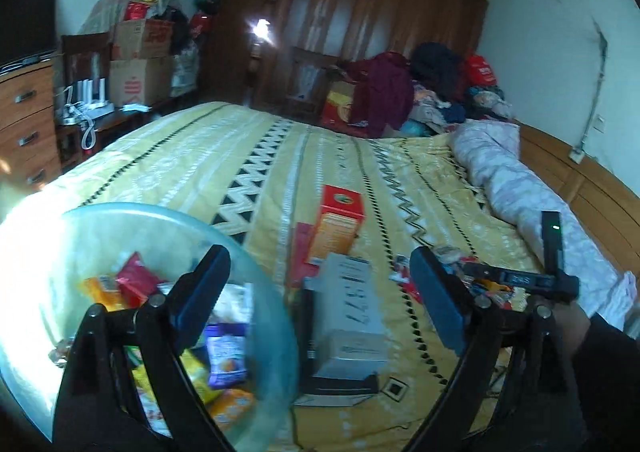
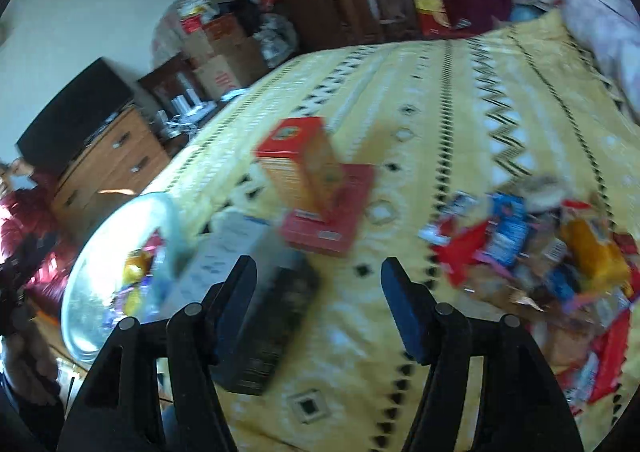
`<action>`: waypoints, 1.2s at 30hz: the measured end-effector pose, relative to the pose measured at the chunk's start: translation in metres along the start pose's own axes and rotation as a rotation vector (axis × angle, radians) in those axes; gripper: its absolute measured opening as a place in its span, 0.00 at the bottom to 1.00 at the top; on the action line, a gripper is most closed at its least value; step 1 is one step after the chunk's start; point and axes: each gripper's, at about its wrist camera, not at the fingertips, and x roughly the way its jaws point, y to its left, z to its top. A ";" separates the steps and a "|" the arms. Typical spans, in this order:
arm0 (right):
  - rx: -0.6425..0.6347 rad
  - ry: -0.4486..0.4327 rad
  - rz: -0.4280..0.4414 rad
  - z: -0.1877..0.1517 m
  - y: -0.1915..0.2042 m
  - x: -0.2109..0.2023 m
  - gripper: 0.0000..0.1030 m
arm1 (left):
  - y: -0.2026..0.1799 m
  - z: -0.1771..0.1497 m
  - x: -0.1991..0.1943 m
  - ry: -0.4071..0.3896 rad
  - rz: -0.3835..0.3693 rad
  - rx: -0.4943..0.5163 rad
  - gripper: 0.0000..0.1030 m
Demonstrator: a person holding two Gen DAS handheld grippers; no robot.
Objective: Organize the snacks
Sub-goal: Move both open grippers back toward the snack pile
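A yellow bedspread (image 1: 224, 155) with black-and-white zigzag bands lies under a red-and-orange box (image 1: 338, 223). Near left, a pale blue translucent bowl (image 1: 264, 292) holds red, yellow and purple packets (image 1: 226, 356).

Left gripper (image 1: 320, 292): jaws spread wide, nothing between the pads, angled shallowly downward; black linkage arms and blue pads are sharp in its own view. Right gripper (image 2: 318, 304): jaws apart at a moderate gap, nothing clamped, pitched down more steeply, and its view is motion-blurred. The right gripper's body also shows at the right edge of the left wrist view, held by a hand (image 1: 568, 336) in a dark sleeve (image 1: 608, 372); the other hand (image 2: 24, 368) sits at the lower left edge of the right wrist view, grip unclear.
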 end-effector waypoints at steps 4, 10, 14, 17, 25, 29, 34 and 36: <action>0.073 0.069 -0.141 0.015 -0.102 0.009 0.66 | -0.053 -0.017 0.027 0.061 -0.121 0.073 0.90; 0.058 0.166 -0.104 0.065 -0.141 0.074 0.57 | -0.079 -0.037 0.075 0.159 -0.149 0.092 0.90; 0.013 0.224 -0.087 0.093 -0.138 0.140 0.57 | -0.080 -0.046 0.093 0.193 -0.126 0.068 0.90; -0.026 0.274 -0.096 0.101 -0.131 0.188 0.57 | -0.081 -0.051 0.101 0.204 -0.111 0.070 0.90; -0.186 0.507 -0.084 0.048 -0.109 0.214 0.69 | -0.089 -0.062 0.114 0.258 -0.110 0.060 0.90; -0.291 0.542 -0.005 0.004 -0.079 0.173 0.65 | -0.093 -0.063 0.105 0.260 -0.127 0.045 0.90; -0.331 0.469 0.010 -0.040 -0.060 0.117 0.71 | -0.104 -0.071 0.092 0.281 -0.149 0.055 0.90; -0.301 0.469 0.029 -0.056 -0.066 0.097 0.72 | -0.106 -0.075 0.091 0.302 -0.157 0.048 0.90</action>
